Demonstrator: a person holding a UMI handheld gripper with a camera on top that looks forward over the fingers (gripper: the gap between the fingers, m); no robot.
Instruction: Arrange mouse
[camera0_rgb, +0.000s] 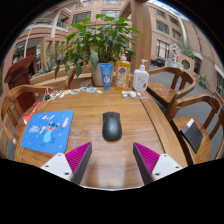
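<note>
From my end I see the gripper (112, 160) with its two pink-padded fingers (70, 160) spread well apart and holding nothing, poised over a round wooden table (140, 115). The dark, rounded plastic computer mouse (111, 125) lies flat on the bare wood just ahead of the fingers and roughly centred between their lines, well clear of the light-blue printed mouse mat (48, 132) that sits off to its left. Beyond it, at the far edge of the table, stand a leafy potted plant (100, 45) and a few bottles (141, 78). I judge the mouse to be light and rigid, but its smooth domed shell looks slippery, so I would not pinch it high on the curve. I would come down lower and close the pads across its two long sides near the middle, where the flanks are nearest to parallel, gently enough not to press its buttons.
</note>
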